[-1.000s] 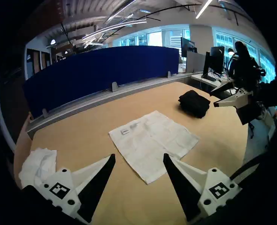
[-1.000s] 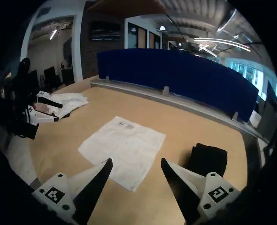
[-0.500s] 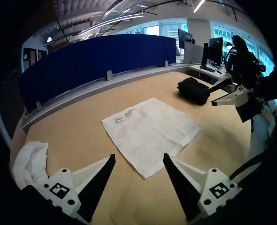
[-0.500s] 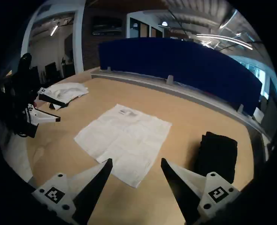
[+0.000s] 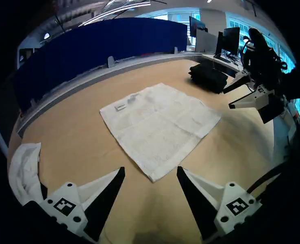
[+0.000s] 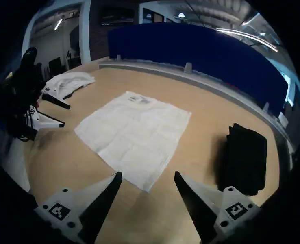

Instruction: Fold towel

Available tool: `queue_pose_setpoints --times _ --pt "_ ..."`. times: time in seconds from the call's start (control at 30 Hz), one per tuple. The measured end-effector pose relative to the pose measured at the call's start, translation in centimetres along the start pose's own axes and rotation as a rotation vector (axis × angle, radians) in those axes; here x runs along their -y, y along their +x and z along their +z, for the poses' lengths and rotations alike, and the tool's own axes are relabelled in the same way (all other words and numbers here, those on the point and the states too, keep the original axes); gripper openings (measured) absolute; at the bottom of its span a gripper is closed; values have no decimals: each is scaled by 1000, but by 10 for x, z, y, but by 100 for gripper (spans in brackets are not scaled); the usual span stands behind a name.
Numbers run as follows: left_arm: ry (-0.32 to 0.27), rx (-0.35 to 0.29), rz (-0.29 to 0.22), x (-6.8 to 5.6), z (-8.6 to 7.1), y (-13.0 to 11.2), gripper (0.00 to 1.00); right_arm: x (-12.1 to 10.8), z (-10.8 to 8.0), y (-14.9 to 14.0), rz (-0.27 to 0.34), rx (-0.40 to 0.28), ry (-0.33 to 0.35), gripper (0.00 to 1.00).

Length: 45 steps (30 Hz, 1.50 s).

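As the left claw and right claw have closed in over the last second, the white towel looms larger mid-frame, flat on the bench. Both claws hang spread apart, each framing a towel corner at lower centre, so a corner grasp looks close.

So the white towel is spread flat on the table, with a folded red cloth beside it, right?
Not quite: the folded cloth is black, not red; the right gripper view shows it. The white towel is indeed spread flat on the table beside it.
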<state>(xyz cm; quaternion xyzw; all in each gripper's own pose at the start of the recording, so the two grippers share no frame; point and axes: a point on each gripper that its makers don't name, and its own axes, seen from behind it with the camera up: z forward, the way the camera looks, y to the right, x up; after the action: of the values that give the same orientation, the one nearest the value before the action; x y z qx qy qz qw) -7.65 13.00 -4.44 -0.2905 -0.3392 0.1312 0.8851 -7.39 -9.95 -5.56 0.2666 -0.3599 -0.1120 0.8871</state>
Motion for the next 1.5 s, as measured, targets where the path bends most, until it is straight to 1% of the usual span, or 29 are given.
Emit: queue_pose_setpoints --times 0.17,0.37,0.57,0.67,0.9,1.07,1.2,1.4,1.5 --pt "-21 58 -6 -1 10 -13 94 0 3 -17 2 57 11 100" --pt "-59 113 -16 -4 14 -23 94 -3 4 -31 -2 106 11 100" --pt "-72 135 -13 -5 19 -26 94 -3 6 -36 1 125 16 100" --pt "-83 153 -10 -8 22 -30 95 -3 10 -40 4 140 20 100" --pt "-83 181 -1 -9 30 -32 94 -1 18 -44 -9 157 27 100" --pt "-75 185 2 -11 34 -31 94 2 22 -46 -22 164 33 99" --pt "-68 190 6 -11 35 -32 93 3 25 -49 -26 174 39 91" --pt "-63 205 17 -9 35 -37 87 4 28 -51 -27 179 38 80" --pt "-59 209 18 -9 36 -38 83 6 29 -53 -26 184 44 71"
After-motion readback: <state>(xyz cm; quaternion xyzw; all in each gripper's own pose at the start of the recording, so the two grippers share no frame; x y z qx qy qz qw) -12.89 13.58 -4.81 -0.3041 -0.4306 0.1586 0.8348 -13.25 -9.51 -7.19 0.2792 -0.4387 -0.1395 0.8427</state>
